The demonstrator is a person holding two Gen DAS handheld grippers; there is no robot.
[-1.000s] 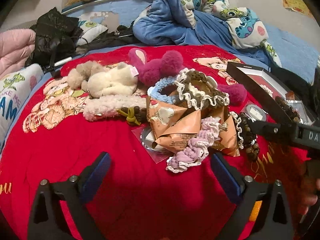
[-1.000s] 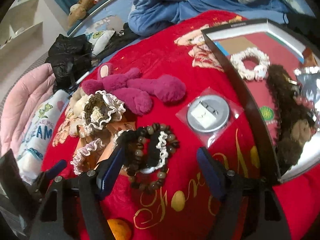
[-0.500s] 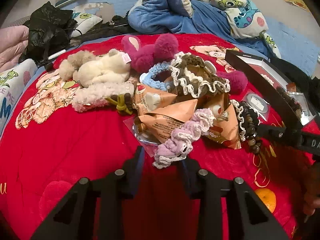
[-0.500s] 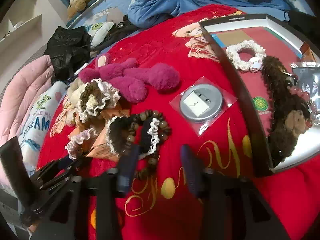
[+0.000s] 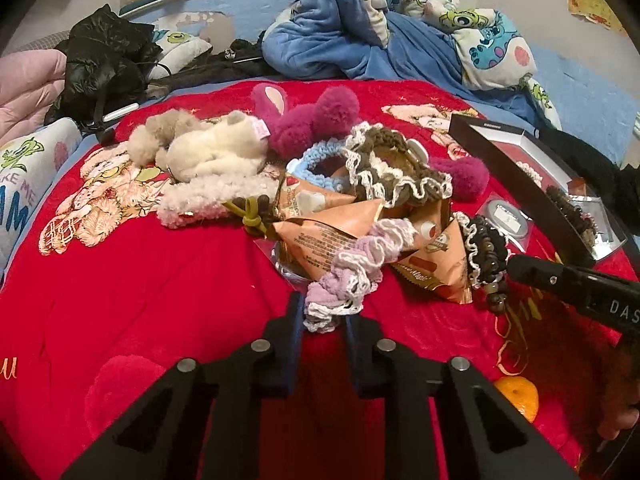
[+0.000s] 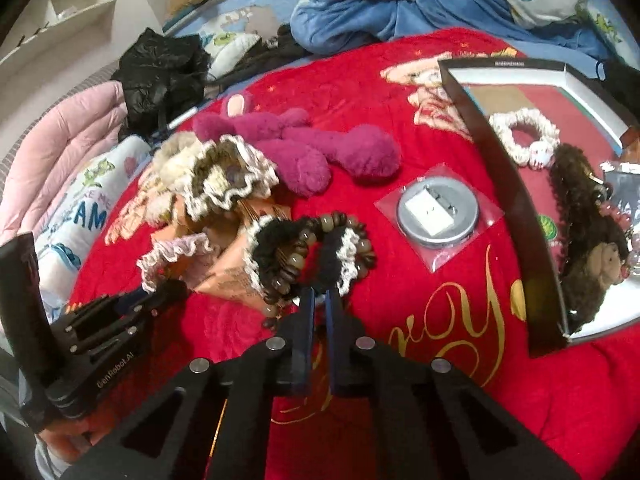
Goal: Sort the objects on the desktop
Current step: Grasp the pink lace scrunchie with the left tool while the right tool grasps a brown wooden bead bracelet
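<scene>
Room: a bedroom; a rumpled blue cartoon-print blanket [image 5: 400, 28] and a pink quilt [image 6: 52, 152] lie beyond the work area, with a black jacket [image 5: 104, 60] heaped between them.
Surface: a red blanket [image 5: 160, 272] with gold lettering, spread flat under everything.
Box: a shallow black-walled box [image 6: 508, 184] at the right, holding a cream scrunchie [image 6: 524, 136] and a brown plush piece [image 6: 580, 236].
Clutter: magenta plush [image 6: 320, 152], cream plush [image 5: 212, 152], orange snack packets [image 5: 320, 236] and a brown frilled scrunchie [image 5: 400, 168] crowd the middle, overlapping one another.
Badge: a round tin in a clear bag [image 6: 438, 210], lying apart between pile and box.
Left gripper [image 5: 322, 322]: jaws have just been closing, now pinching the near end of the lilac scrunchie [image 5: 360, 268], which drapes over the packets.
Right gripper [image 6: 319, 300]: jaws pressed nearly together on the black scrunchie [image 6: 304, 256], tangled with a brown bead bracelet [image 6: 356, 240].
Orange [image 5: 516, 396]: small, at the blanket's near right.
</scene>
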